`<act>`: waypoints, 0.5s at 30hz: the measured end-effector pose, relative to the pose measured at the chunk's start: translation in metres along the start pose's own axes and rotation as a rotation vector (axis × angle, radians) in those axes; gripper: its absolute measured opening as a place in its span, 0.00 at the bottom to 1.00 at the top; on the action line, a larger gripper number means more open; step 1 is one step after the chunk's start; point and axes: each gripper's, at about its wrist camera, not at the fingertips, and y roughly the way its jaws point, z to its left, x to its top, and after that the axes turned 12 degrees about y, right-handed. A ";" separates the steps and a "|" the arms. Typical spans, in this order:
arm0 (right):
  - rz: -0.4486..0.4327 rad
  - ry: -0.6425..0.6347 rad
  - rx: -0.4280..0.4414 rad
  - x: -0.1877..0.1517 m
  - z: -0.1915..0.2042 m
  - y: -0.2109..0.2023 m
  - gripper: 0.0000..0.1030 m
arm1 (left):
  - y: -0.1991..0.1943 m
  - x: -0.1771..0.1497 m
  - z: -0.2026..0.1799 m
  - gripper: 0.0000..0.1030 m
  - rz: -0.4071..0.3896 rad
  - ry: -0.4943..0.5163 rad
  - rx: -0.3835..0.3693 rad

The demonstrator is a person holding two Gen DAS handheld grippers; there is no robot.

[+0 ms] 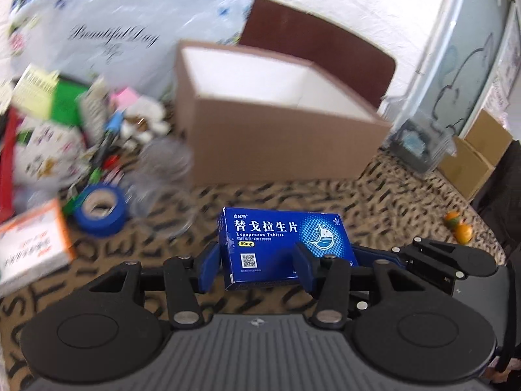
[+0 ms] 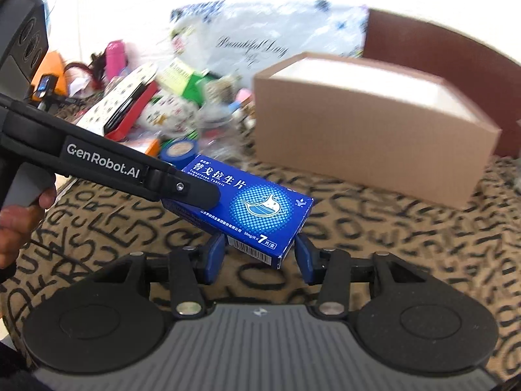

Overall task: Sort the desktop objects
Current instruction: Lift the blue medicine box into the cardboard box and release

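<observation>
My left gripper clamps the blue Tegoprazan tablet box, held above the lettered tablecloth in front of the open cardboard box. My right gripper brackets its corner, jaws apart.

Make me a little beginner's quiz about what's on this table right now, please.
1. Which thing does the left gripper clamp?
A) a roll of tape
B) the blue medicine box
C) a pink bottle

2. True or false: the cardboard box is closed with a lid.

3. Fill in: in the left wrist view, the blue tape roll lies on the tablecloth to the ___ of the medicine box.

Key: 1 B; 2 false, its top is open and the white inside shows; 3 left.
</observation>
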 end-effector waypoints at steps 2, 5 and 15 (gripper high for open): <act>-0.036 0.001 -0.017 0.006 -0.008 -0.008 0.45 | 0.001 0.012 -0.007 0.50 -0.029 0.001 -0.005; -0.091 0.004 -0.032 0.018 -0.019 -0.018 0.45 | 0.005 0.031 -0.016 0.50 -0.069 0.009 -0.003; -0.231 -0.002 -0.083 0.074 -0.059 -0.018 0.45 | 0.025 0.103 -0.032 0.49 -0.184 0.039 0.014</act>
